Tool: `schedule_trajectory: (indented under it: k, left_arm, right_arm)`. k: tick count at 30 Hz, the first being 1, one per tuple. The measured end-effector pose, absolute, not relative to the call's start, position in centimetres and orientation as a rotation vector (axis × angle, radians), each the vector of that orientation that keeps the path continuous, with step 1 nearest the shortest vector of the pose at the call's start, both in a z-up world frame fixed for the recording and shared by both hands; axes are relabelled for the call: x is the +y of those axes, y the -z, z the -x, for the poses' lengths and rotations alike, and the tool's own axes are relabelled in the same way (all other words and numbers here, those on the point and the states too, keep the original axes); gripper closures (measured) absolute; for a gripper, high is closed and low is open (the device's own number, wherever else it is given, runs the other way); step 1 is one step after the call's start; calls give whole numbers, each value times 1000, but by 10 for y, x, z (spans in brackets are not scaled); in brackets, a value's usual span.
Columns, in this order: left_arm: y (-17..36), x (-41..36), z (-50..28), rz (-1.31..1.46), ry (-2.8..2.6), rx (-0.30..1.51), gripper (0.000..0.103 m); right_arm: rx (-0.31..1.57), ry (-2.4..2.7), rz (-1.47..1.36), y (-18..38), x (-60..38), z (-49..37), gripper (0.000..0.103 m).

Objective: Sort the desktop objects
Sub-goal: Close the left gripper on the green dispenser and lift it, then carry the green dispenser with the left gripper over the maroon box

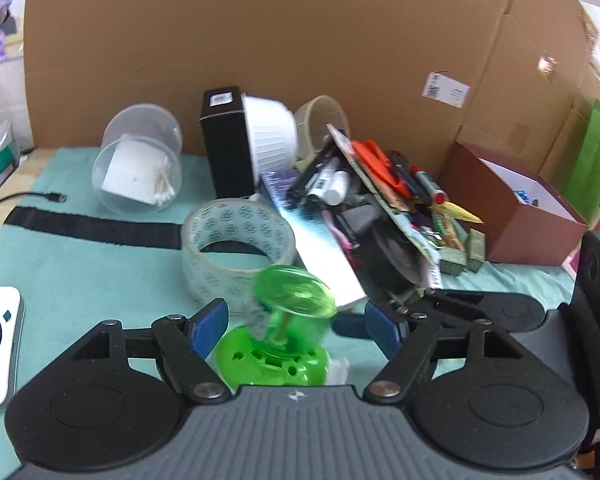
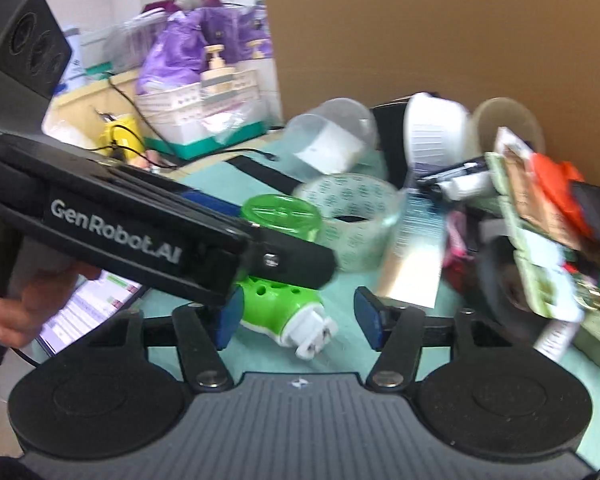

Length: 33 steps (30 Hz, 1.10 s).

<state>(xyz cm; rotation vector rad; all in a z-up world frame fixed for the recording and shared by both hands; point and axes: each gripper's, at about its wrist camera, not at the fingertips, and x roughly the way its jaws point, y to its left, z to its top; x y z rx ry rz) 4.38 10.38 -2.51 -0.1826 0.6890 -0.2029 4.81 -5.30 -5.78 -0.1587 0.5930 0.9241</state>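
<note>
A bright green plug-in device point(image 1: 272, 360) with a translucent green cap point(image 1: 294, 292) lies tipped on the teal mat point(image 1: 80, 280). My left gripper point(image 1: 296, 330) straddles it, and its blue pads stand apart from the device on the right side. In the right wrist view the same device point(image 2: 276, 300) shows its white plug end, lying between the spread pads of my right gripper point(image 2: 298, 320), with a gap at the right pad. One of the left gripper's fingers point(image 2: 292, 260) crosses above the device. A hand point(image 2: 16, 300) holds that gripper.
A clear tape roll point(image 1: 236, 248) sits just beyond the device. Behind it are a clear tub of cotton swabs point(image 1: 138, 160), a black box point(image 1: 224, 140), a white bowl point(image 1: 272, 136) and a pile of pens and cards point(image 1: 380, 200). A brown box point(image 1: 512, 208) stands right, a cardboard wall point(image 1: 300, 40) behind.
</note>
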Motion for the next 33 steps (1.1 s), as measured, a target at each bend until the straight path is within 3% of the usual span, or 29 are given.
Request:
schedule_trajectory:
  k: [1, 2, 3, 8, 16, 20, 33]
  left_arm:
    - [27, 106, -46, 196, 218, 700, 35]
    - [28, 108, -48, 210, 234, 713, 47]
    - [28, 109, -48, 213, 236, 711, 49]
    - [32, 109, -50, 200, 205, 721, 45]
    - [35, 109, -49, 168, 175, 730, 47]
    - [36, 102, -46, 123, 146, 738, 56]
    - [-23, 9, -36, -13, 298, 606, 56]
  right_arm:
    - [604, -943, 157, 59, -49, -50, 43]
    - [611, -957, 162, 60, -44, -51, 43]
    - [615, -969, 169, 61, -41, -50, 43]
    - [665, -998, 158, 69, -29, -54, 42]
    - [685, -1003, 154, 74, -26, -54, 44]
    - [681, -991, 140, 75, -28, -52, 45]
    - [563, -872, 6, 34, -107, -26, 45]
